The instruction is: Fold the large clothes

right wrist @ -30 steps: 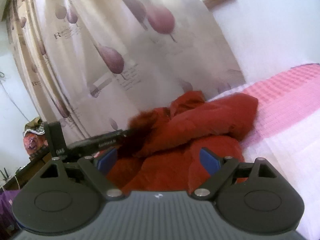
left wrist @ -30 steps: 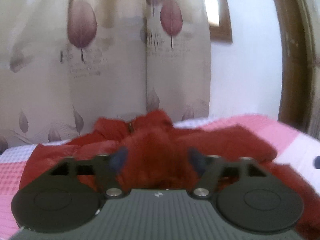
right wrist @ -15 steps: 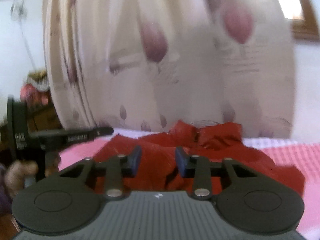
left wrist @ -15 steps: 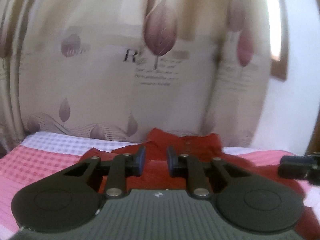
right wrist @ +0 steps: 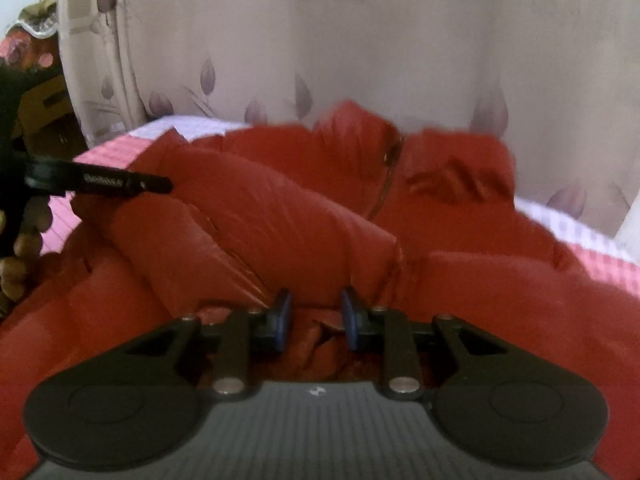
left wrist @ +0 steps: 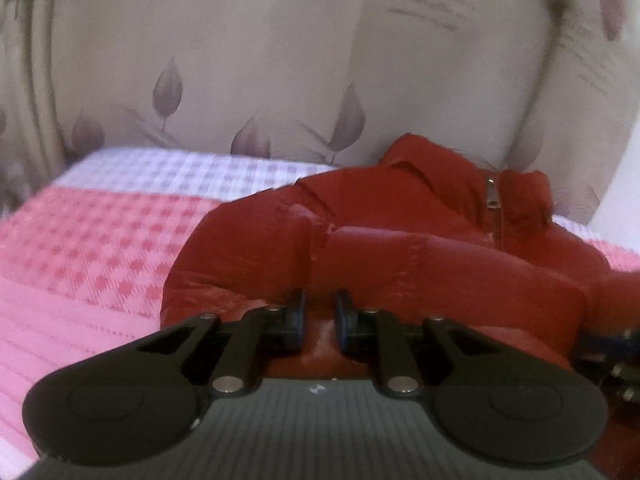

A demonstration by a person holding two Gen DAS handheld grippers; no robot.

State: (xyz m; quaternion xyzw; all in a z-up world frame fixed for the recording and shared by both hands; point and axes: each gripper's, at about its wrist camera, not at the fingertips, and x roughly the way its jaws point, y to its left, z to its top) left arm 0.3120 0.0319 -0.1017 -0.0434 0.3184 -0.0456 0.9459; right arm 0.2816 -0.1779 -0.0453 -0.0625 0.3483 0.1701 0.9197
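The red jacket [left wrist: 400, 240] lay crumpled near the bed's [left wrist: 100, 240] far edge. Both the left tool [left wrist: 320, 316] and right tool [right wrist: 316, 316] had just narrowed onto its near folds, probably to spread it.

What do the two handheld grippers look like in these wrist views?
The left gripper and the right gripper match: black linkage arms with silver pivot pins, blue pads, two round black discs and a ribbed grey body with a small white mark. No cables or sleeves show.
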